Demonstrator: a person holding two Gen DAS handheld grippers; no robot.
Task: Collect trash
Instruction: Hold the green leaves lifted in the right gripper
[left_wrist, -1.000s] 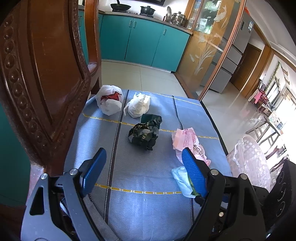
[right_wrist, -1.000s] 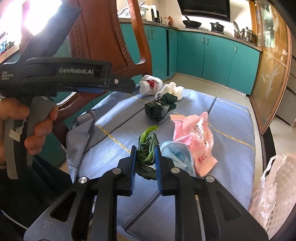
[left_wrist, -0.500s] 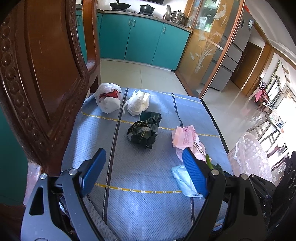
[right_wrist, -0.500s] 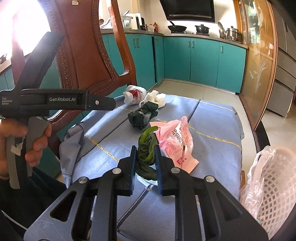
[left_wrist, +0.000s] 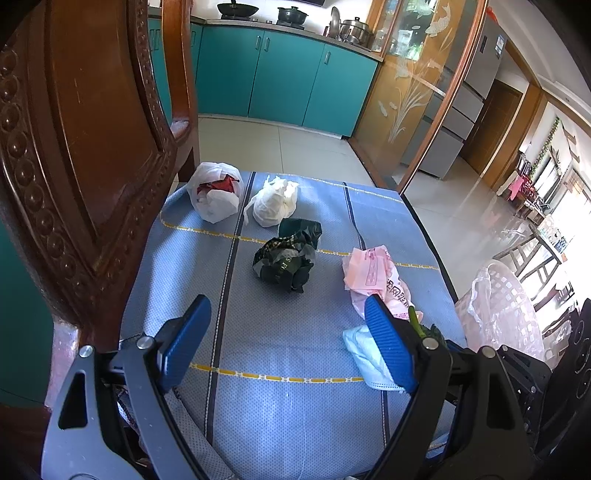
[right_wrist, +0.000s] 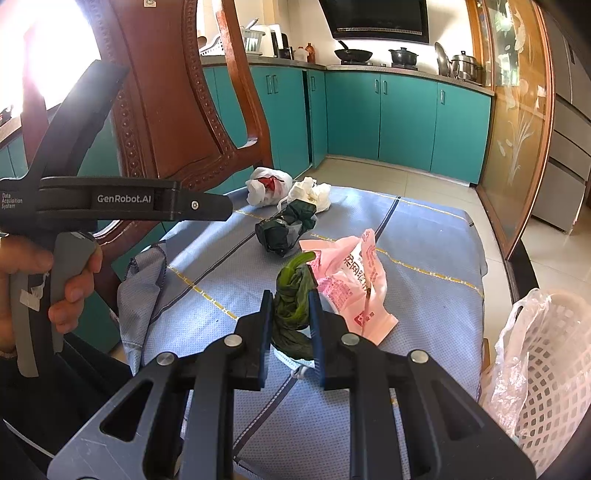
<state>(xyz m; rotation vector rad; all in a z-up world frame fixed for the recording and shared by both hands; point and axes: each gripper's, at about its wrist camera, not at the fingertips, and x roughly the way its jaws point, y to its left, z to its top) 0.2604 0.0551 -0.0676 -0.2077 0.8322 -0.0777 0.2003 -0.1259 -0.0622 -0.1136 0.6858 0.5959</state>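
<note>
The counter (left_wrist: 280, 406) wore a blue cloth with dark stripes and yellow dotted lines. On it lay a white bag with red inside (left_wrist: 215, 196), a knotted white bag (left_wrist: 273, 205), a crumpled dark green bag (left_wrist: 288, 260), a pink printed bag (left_wrist: 373, 275) and a pale blue face mask (left_wrist: 364, 350).

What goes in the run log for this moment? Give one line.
right tongs: shut on green leaf scrap, lifted | left tongs: open, empty | lined basket: at right
</note>
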